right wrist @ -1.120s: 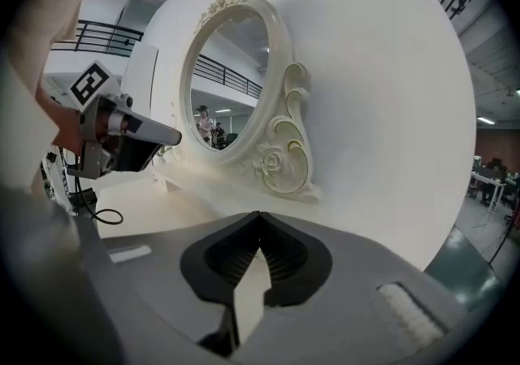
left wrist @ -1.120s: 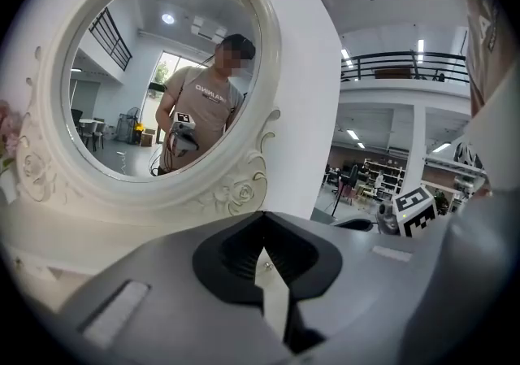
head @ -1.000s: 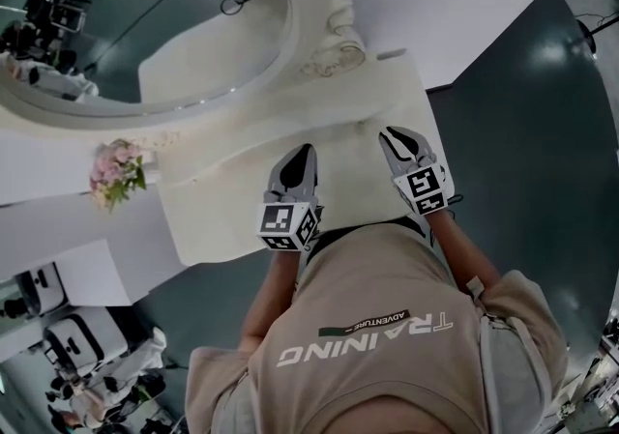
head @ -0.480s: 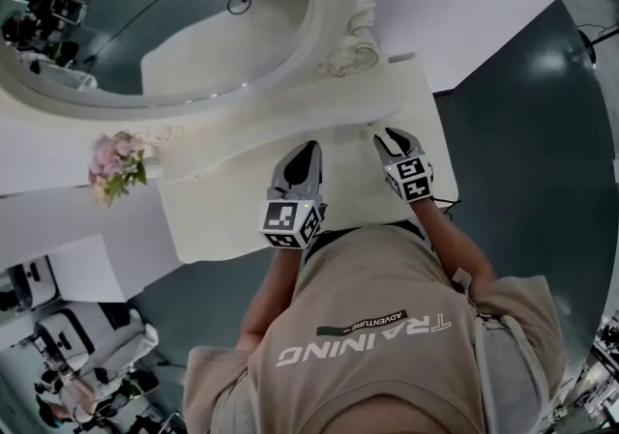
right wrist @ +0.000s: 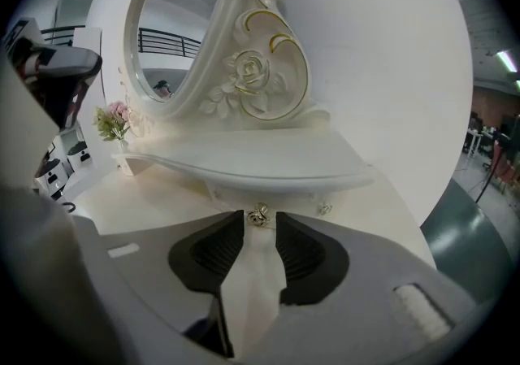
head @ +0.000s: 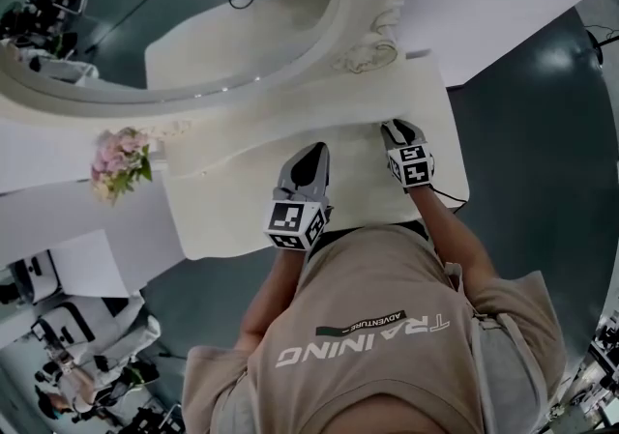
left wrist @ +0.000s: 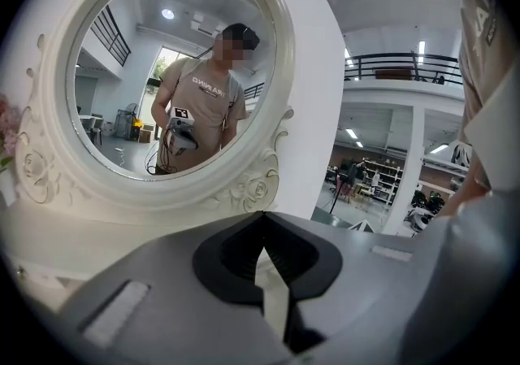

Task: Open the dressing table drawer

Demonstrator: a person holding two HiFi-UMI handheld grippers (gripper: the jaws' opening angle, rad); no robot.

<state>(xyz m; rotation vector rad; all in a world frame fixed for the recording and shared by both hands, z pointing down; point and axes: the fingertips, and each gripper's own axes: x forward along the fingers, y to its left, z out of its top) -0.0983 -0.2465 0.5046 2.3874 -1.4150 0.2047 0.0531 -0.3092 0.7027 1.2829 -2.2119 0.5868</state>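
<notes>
The white dressing table (head: 222, 215) carries a raised shelf (right wrist: 260, 164) under its oval mirror (right wrist: 175, 30). Below the shelf's edge a small metal drawer knob (right wrist: 258, 215) sticks out of the drawer front. My right gripper (right wrist: 260, 222) is open and tilted down, with the knob just at its fingertips and between them; the pads do not press on it. In the head view the right gripper (head: 397, 129) is over the table's right part. My left gripper (head: 313, 148) hovers over the table's middle; its tips meet with nothing between them (left wrist: 262, 215).
A second small knob (right wrist: 324, 209) sits right of the first. A pink flower bunch (head: 118, 159) stands at the shelf's left end. The mirror (left wrist: 162, 71) reflects a person holding the grippers. Dark floor (head: 542, 132) lies beyond the table's right edge.
My right gripper has sunk toward the table and come up to the shelf's edge. The left gripper has barely moved.
</notes>
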